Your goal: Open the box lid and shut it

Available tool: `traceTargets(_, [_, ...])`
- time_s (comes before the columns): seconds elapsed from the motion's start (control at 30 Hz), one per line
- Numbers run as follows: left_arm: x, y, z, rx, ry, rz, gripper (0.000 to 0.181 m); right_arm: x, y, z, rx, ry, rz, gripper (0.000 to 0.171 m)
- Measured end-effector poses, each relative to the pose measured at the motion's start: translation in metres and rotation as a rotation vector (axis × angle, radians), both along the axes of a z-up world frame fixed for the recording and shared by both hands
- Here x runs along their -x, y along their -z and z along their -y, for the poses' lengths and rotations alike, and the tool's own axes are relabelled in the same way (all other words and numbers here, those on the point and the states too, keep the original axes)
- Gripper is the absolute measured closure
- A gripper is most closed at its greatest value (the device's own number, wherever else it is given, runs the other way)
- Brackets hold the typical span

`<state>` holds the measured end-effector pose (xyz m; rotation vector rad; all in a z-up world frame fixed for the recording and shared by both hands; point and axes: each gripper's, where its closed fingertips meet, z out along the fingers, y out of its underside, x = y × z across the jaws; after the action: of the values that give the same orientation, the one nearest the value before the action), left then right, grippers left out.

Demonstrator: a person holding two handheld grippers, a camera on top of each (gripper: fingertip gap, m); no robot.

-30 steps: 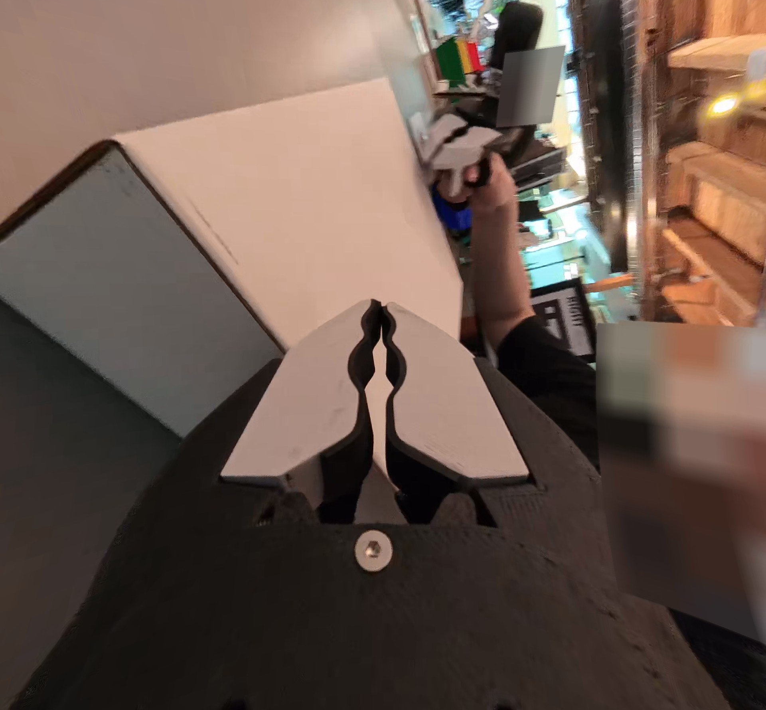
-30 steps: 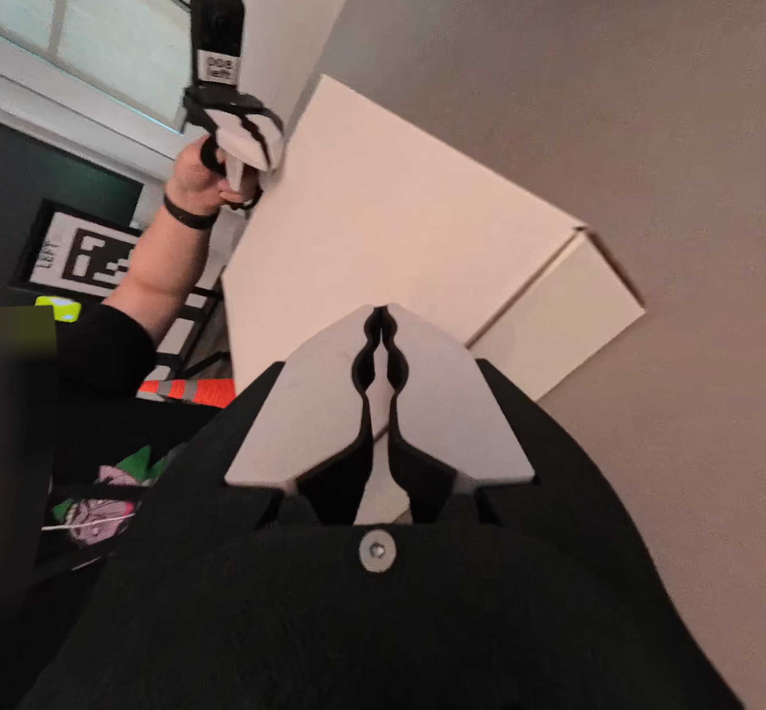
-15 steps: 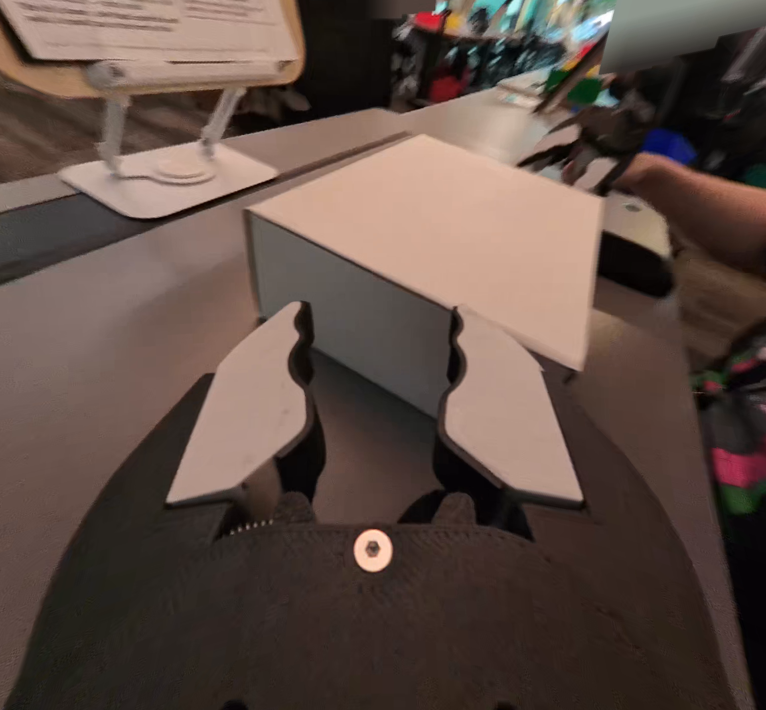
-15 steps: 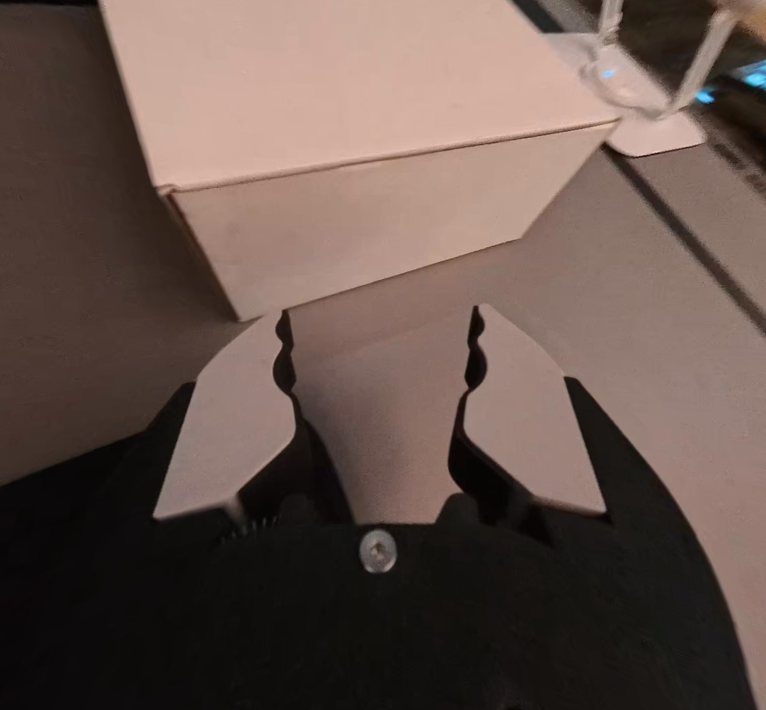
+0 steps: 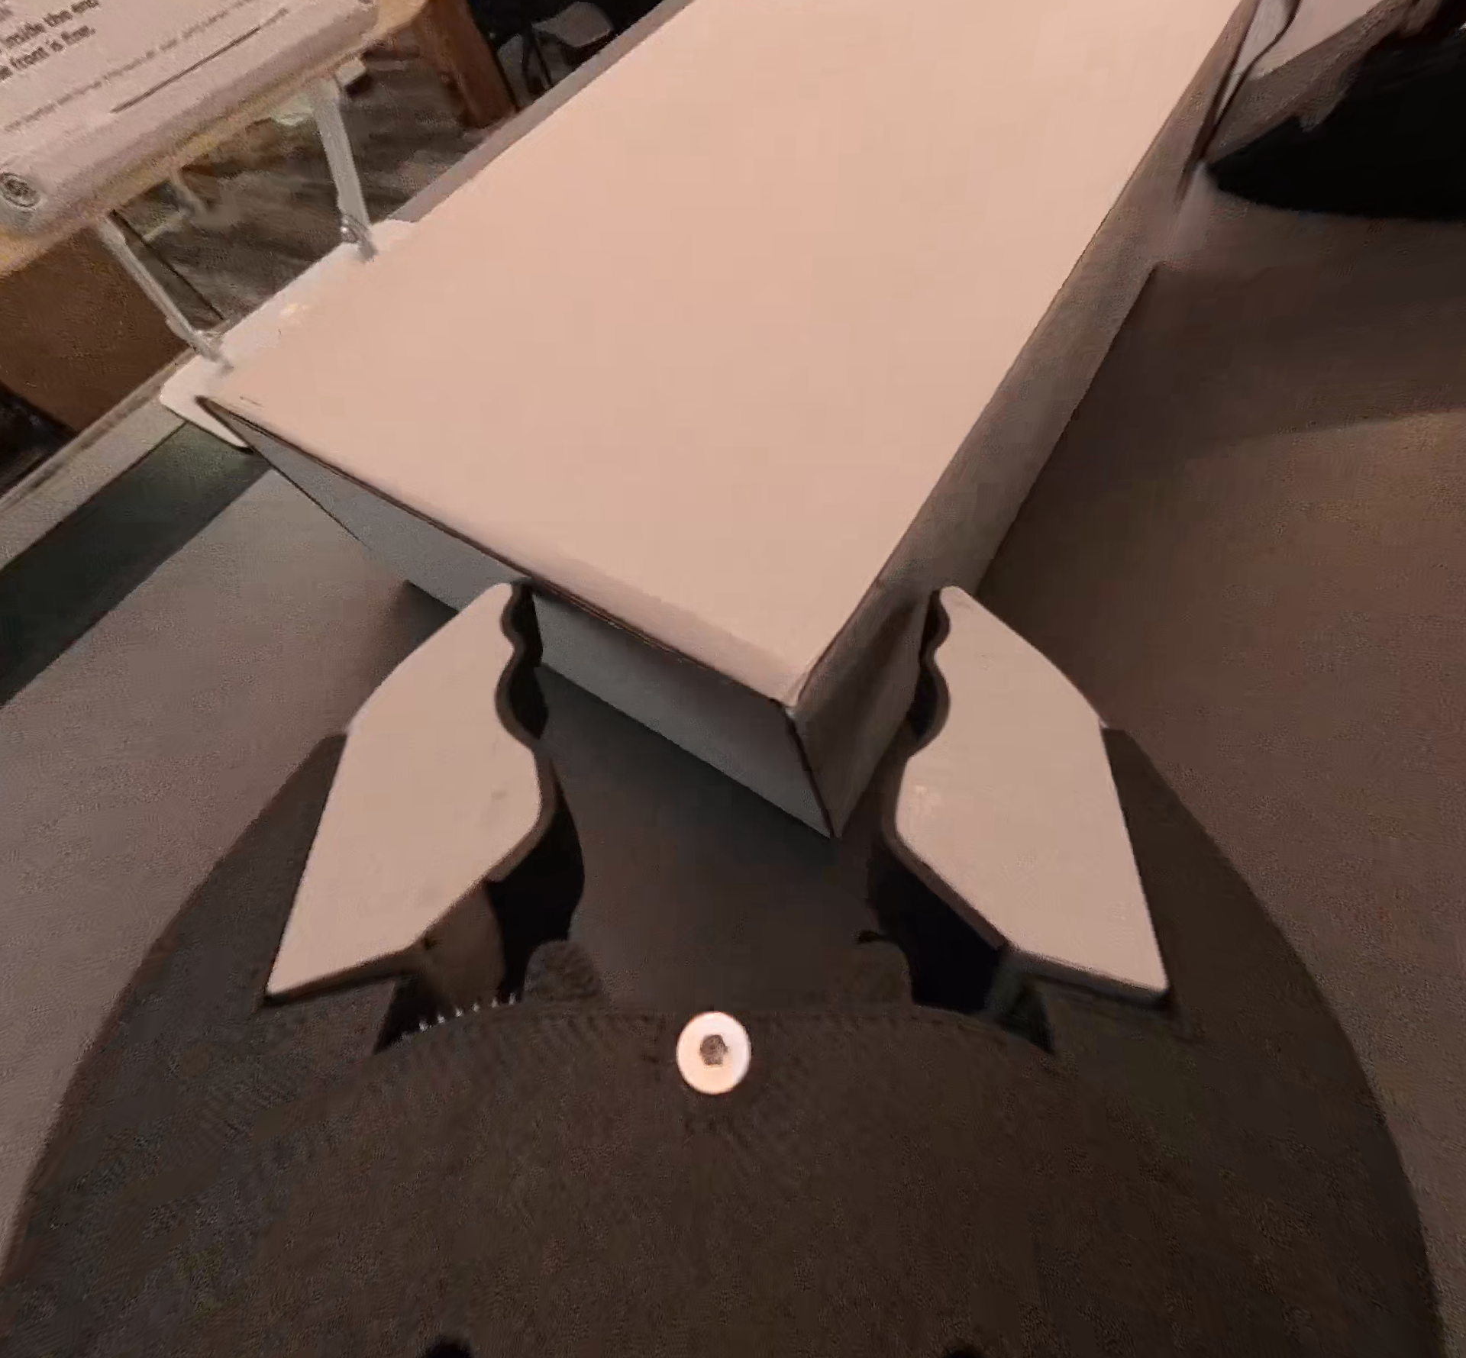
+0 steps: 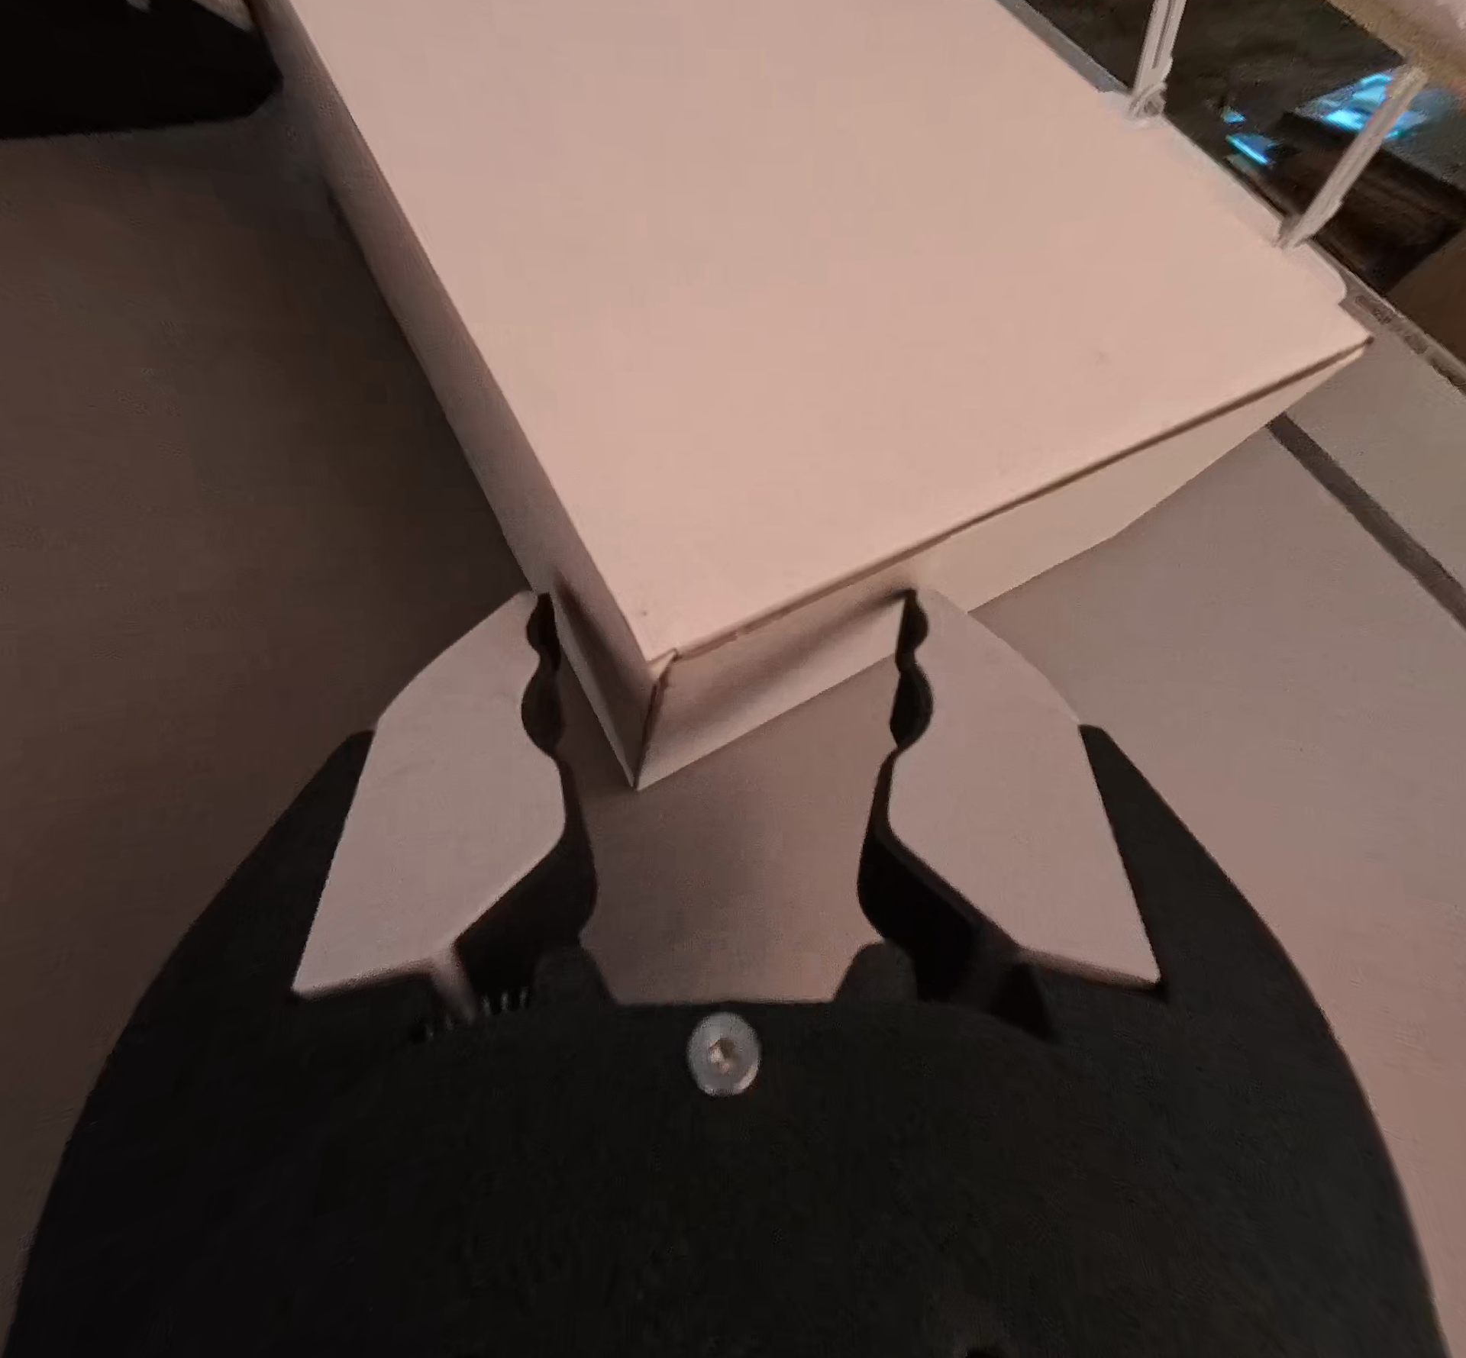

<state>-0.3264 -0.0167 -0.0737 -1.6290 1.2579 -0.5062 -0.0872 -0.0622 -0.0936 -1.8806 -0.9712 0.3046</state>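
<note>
A white cardboard box (image 5: 714, 289) with its lid down flat lies on the grey table (image 5: 159, 685). My left gripper (image 5: 722, 606) is open, its fingers astride the box's near left corner, just above the table. In the right wrist view the same box (image 6: 754, 249) fills the middle. My right gripper (image 6: 726, 606) is open, its fingers astride the box's near right corner. Whether the fingers touch the box I cannot tell. Neither gripper holds anything.
A document stand with a printed sheet (image 5: 159, 11) on thin white legs (image 6: 1166, 11) stands just behind the box. A dark shape (image 5: 1364, 91) lies beyond the box at the upper right of the left wrist view. Grey table surface (image 6: 198, 447) surrounds the box.
Both grippers went from shut and raised over the box to open and lowered at its front corners. Since half a second ago both moved closer, so each corner now lies between the fingers.
</note>
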Motion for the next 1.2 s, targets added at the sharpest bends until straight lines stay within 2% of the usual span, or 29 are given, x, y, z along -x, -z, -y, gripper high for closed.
traceTargets(0.07, [-0.005, 0.001, -0.019, 0.015, -0.024, 0.005, 0.085, -0.003, 0.002, -0.029, -0.011, 0.067, 0.025, 0.086])
traceTargets(0.13, [-0.006, -0.001, -0.035, 0.012, -0.069, 0.018, 0.091, -0.003, 0.002, -0.047, 0.003, 0.093, 0.022, 0.085])
traceTargets(0.23, [-0.002, -0.002, -0.04, 0.006, -0.114, 0.033, 0.089, 0.002, 0.001, -0.05, 0.022, 0.103, 0.037, 0.084])
traceTargets(0.3, [0.005, -0.015, -0.033, 0.008, -0.115, 0.093, 0.082, -0.003, -0.011, -0.045, 0.013, 0.157, 0.024, 0.071])
traceTargets(0.37, [0.025, -0.036, -0.03, -0.032, -0.156, 0.141, 0.082, -0.02, -0.038, -0.037, -0.052, 0.257, -0.028, 0.068])
traceTargets(0.53, [0.059, -0.111, -0.032, -0.116, -0.262, 0.272, 0.082, -0.074, -0.136, -0.036, -0.334, 0.562, -0.22, 0.065])
traceTargets(0.63, [0.06, -0.136, -0.046, -0.142, -0.364, 0.244, 0.079, -0.115, -0.163, -0.046, -0.434, 0.802, -0.165, 0.064])
traceTargets(0.73, [0.046, -0.159, -0.064, -0.19, -0.412, 0.251, 0.078, -0.156, -0.17, -0.055, -0.463, 1.044, 0.006, 0.064])
traceTargets(0.87, [0.019, -0.178, -0.082, -0.183, -0.404, 0.253, 0.078, -0.157, -0.171, -0.065, -0.45, 1.076, 0.011, 0.066])
traceTargets(1.0, [-0.004, -0.194, -0.08, -0.195, -0.36, 0.281, 0.078, -0.155, -0.17, -0.065, -0.454, 1.084, 0.033, 0.066])
traceTargets(1.2, [-0.021, -0.188, -0.087, -0.174, -0.346, 0.26, 0.078, -0.16, -0.17, -0.071, -0.465, 1.093, 0.066, 0.067])
